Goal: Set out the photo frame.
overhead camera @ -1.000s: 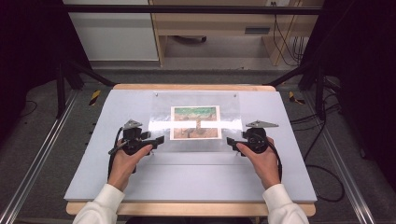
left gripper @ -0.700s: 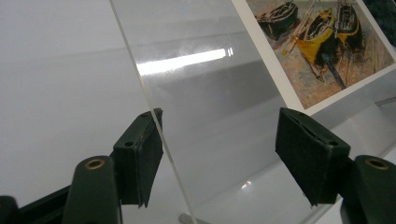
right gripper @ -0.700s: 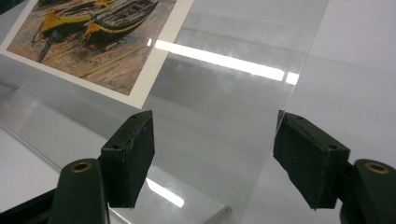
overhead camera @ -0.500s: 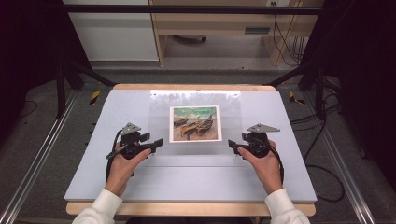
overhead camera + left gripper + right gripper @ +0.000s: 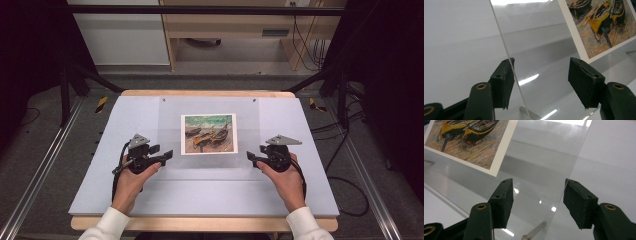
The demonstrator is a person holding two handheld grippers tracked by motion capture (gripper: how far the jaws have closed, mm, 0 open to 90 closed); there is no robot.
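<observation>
A boat print (image 5: 208, 133) lies at frame centre under a clear sheet (image 5: 170, 140) on the table (image 5: 100, 195), grippers flanking left (image 5: 167, 155) and right (image 5: 250, 157).

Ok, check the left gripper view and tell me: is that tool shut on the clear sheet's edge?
No. The left tool stands open, its jaws well apart, with the clear sheet edge running between them untouched.

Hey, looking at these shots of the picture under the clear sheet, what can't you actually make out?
- Boat print: cut off by the frame edge in both gripper views; its details are too small in the high view.
- Clear sheet: its near edge is faint in the high view.
- Metal pin: its use is unclear; the right gripper view cuts it off.
</observation>
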